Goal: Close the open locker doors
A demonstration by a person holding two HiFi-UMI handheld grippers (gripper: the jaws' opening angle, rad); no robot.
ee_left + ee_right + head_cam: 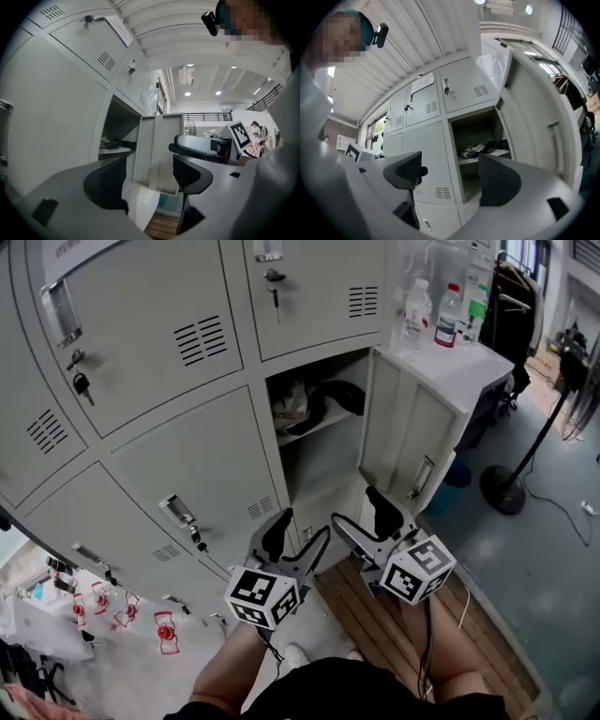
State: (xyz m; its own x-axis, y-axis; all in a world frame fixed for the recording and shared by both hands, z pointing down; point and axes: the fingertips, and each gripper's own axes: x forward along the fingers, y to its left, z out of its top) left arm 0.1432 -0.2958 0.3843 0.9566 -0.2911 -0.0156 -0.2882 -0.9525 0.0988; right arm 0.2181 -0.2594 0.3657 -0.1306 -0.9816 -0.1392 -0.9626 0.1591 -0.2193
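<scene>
Centrally, open locker [319, 474] held dark crumpled items [333, 395] on its shelf, door [403, 427] swung right; left gripper [302, 532] and right gripper [361, 517] stood wide-jawed, empty.

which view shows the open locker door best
The head view: the open locker door shows whole, swung wide, inner face clear. The left gripper view shows the door small, face-on. The right gripper view shows the door stretched along the picture's right side.

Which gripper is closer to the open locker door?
Right. The right gripper is just below the open locker door, not touching; the left gripper is farther left.
</scene>
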